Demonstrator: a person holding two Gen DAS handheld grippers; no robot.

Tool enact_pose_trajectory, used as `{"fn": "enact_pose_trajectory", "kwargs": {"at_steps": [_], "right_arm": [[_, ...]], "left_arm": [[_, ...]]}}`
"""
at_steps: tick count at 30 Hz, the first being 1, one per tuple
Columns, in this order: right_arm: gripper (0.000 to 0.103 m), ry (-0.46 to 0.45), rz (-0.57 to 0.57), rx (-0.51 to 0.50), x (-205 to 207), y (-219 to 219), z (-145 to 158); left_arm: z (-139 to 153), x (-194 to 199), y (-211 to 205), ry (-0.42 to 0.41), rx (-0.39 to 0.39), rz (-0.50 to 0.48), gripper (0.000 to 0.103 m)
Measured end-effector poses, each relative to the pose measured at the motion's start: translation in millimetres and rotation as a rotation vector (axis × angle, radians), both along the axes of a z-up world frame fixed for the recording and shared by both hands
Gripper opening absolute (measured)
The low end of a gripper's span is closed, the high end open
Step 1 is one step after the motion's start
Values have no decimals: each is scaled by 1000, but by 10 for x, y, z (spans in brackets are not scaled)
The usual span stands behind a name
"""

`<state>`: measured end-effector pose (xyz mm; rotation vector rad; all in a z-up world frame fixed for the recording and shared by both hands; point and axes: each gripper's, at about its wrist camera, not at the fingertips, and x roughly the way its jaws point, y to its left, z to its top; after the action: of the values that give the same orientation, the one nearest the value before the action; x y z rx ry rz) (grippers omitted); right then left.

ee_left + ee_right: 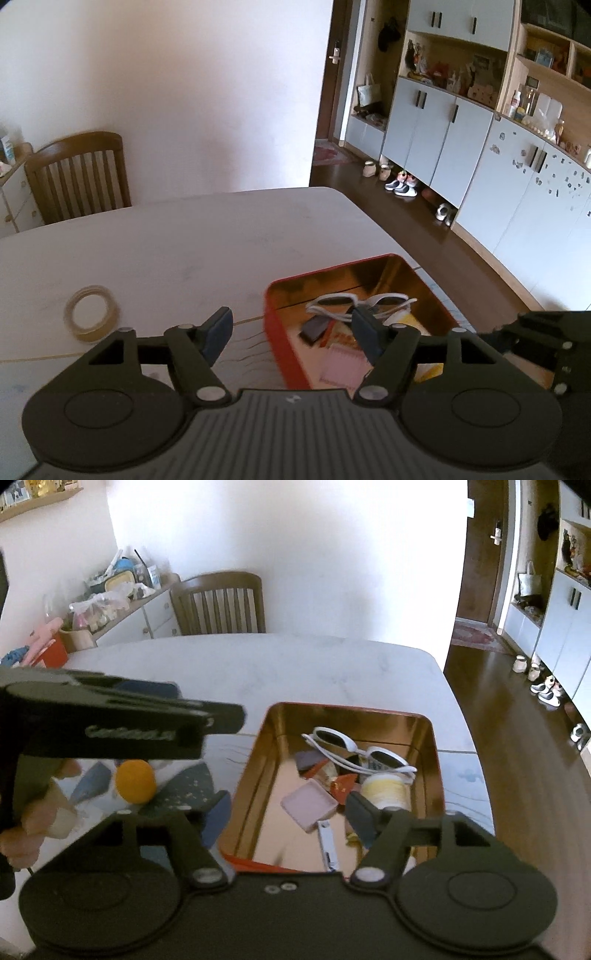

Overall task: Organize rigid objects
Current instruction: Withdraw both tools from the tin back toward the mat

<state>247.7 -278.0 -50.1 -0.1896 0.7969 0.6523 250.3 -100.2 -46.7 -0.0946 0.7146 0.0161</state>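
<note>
A red tin with a gold inside stands on the white table. In it lie white sunglasses, a pink box and small cards. My left gripper hovers open over the tin's left wall, nothing between its fingers. In the right wrist view the tin also holds the sunglasses, the pink box, a yellow thread spool and a white clipper. My right gripper is open above the tin's near end, holding nothing.
A roll of clear tape lies on the table left of the tin. An orange ball rests on patterned cloth at the left. A wooden chair stands at the far edge. The table's right edge drops to a dark floor.
</note>
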Motion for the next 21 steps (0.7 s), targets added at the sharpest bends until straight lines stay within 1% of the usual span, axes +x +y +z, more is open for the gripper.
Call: {"fn": "enact_pose_trajectory", "kwargs": {"at_steps": [4, 9, 12, 18, 21], "right_arm": [[83, -11, -11, 17, -118, 65, 51], [89, -19, -31, 32, -249, 181, 72], [95, -20, -39, 50, -319, 264, 82], [102, -31, -44, 61, -495, 503, 67], [103, -31, -43, 73, -572, 622, 55]], "left_arm": [[46, -198, 187, -8, 2, 2, 76], [68, -412, 461, -14, 7, 19, 77], [82, -523, 634, -20, 17, 29, 80], [94, -681, 968, -30, 2, 48, 81], [75, -746, 1119, -38, -7, 51, 82]]}}
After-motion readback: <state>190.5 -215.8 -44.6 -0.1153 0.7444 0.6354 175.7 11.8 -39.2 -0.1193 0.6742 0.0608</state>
